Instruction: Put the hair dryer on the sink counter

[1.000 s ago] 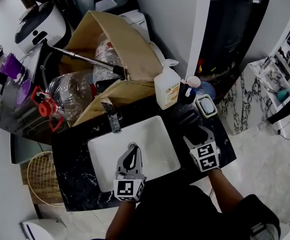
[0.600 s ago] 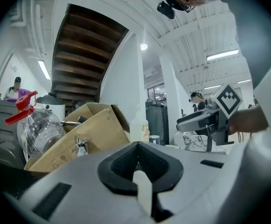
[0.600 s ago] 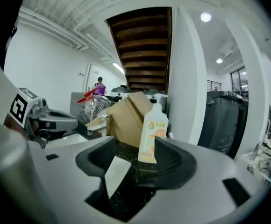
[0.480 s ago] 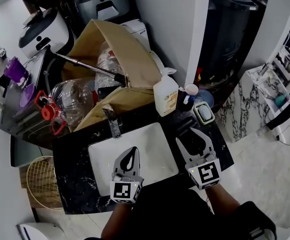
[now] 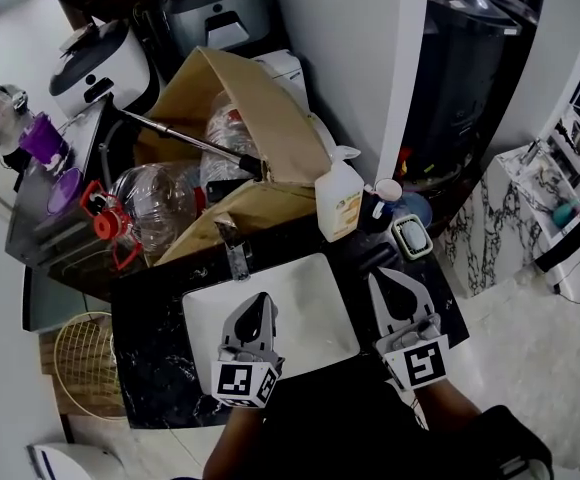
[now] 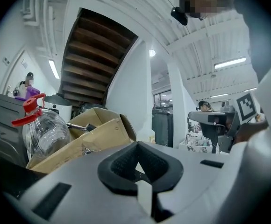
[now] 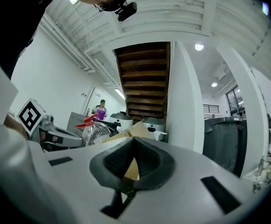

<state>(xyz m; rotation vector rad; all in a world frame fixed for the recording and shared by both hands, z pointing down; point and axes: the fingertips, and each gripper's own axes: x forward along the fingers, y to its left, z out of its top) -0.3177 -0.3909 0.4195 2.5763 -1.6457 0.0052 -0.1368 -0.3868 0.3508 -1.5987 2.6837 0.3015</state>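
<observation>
My left gripper (image 5: 260,303) hovers over the white sink basin (image 5: 305,323), shut and empty; in the left gripper view (image 6: 138,146) its jaws meet with nothing between them. To the right of the basin, my right gripper (image 5: 390,278) hangs above the black counter (image 5: 150,353). Its jaws have just been closing and now stand shut on nothing (image 7: 133,143). Both point level toward the wall. I cannot pick out a hair dryer; the counter under the right gripper is too dark to read.
A faucet (image 5: 238,258) stands behind the basin. At the counter's back right are a soap bottle (image 5: 338,203), a cup (image 5: 385,193) and a soap dish (image 5: 411,236). Behind lie an open cardboard box (image 5: 250,108) and a clear water jug (image 5: 150,203). A wire basket (image 5: 80,363) sits lower left.
The right gripper lifted off the counter, tilted up to level, and its open jaws closed. The left gripper rose slightly over the basin.
</observation>
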